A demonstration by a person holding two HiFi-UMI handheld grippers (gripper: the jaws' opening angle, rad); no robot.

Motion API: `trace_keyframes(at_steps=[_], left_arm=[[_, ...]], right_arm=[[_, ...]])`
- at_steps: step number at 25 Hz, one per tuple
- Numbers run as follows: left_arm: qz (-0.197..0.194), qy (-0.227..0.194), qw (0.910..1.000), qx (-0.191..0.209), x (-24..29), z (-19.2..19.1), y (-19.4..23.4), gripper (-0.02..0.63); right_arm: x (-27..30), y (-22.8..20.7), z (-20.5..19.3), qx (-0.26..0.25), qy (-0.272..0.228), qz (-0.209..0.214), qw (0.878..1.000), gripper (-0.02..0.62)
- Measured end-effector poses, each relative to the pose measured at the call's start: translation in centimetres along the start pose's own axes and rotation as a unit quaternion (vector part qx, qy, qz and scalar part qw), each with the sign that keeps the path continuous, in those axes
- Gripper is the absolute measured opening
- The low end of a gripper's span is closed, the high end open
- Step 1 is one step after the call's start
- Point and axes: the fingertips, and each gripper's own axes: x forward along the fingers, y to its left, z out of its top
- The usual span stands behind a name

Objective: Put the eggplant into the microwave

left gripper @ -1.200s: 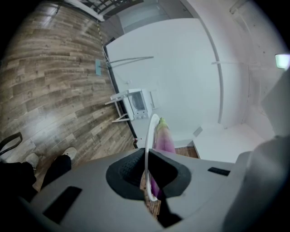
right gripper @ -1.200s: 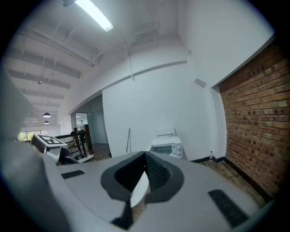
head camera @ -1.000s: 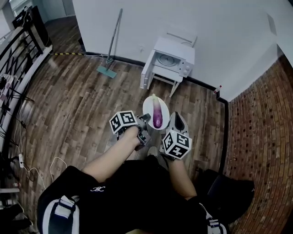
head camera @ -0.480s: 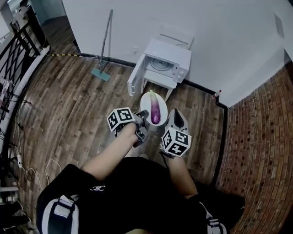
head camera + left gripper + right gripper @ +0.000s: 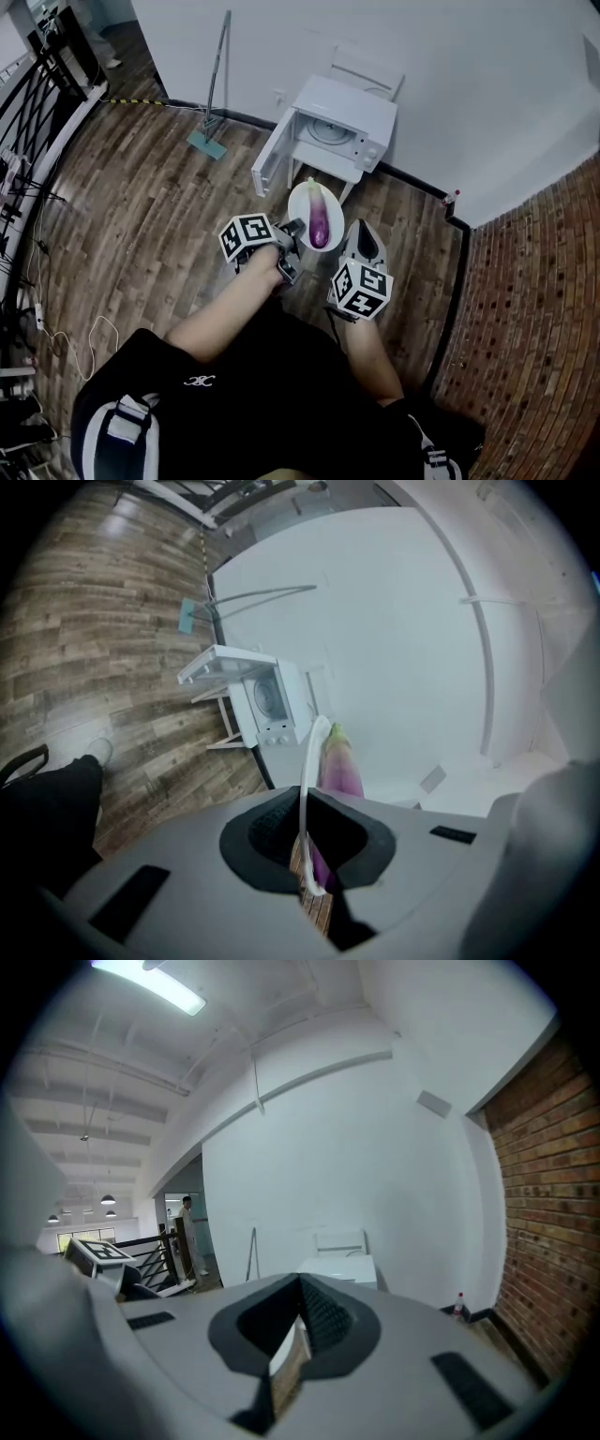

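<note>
Head view. Shows a white plate (image 5: 298,202) carried above the wood floor, with the eggplant (image 5: 320,223) lying along its middle from the near rim to the far rim, green stem end at the far rim. Pinches the plate's left rim in the left gripper (image 5: 293,228) and its right rim in the right gripper (image 5: 353,234), so puts the eggplant between the two, just inside either set of tongs and not clearly nearer one hand. Places the microwave (image 5: 345,127) ahead of the far rim on a small white stand, its door (image 5: 270,169) swung open to the left and the cavity facing the plate.

Left gripper view. Confirms the left gripper (image 5: 305,850) clenched on the thin plate (image 5: 307,789) rim, seen edge-on between the pads. Shows the eggplant (image 5: 339,761) just beyond that rim on the plate's upper face, long axis running away from the tongs. Finds the microwave (image 5: 267,700) farther off, well apart from the plate.

Right gripper view. Shows the right gripper (image 5: 298,1335) closed on a white plate (image 5: 284,1358) edge wedged between its pads. Leaves the eggplant out of sight here. Catches the microwave (image 5: 342,1267) top straight ahead against the white wall.

Judging the coming move: turns on keeping the plate level and the eggplant's long axis aimed at the open cavity, stem end first.
</note>
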Motion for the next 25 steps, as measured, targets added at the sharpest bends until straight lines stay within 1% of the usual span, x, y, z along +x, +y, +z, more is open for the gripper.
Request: trace_keyframes(at_steps=[5, 10, 15, 18, 23, 25], left_arm=[[-0.001, 0.005, 1.0000, -0.005, 3.1, 1.3, -0.3, 0.014], [-0.005, 0.012, 0.9999, -0.010, 7.3, 3.4, -1.1, 0.014], [0.002, 0.011, 0.9999, -0.005, 11.9, 6.7, -2.0, 0.014], [0.003, 0.008, 0.9999, -0.010, 14.7, 8.9, -2.6, 0.014], [0.003, 0.003, 0.9998, -0.019, 18.4, 12.7, -3.6, 0.014], [0.002, -0.003, 0.9998, -0.017, 19.7, 14.2, -4.0, 0.014]], right_arm=[[2.3, -1.8, 0.0, 0.001, 0.006, -0.009, 1.000, 0.014], [6.1, -3.6, 0.7, -0.007, 0.010, -0.014, 1.000, 0.014], [11.0, -5.0, 1.8, -0.022, 0.016, -0.011, 1.000, 0.014], [14.5, -5.7, 2.3, -0.023, 0.020, -0.006, 1.000, 0.014], [20.3, -5.9, 3.5, -0.032, 0.030, 0.008, 0.999, 0.014], [22.5, -5.9, 4.1, -0.040, 0.034, 0.014, 0.999, 0.014]])
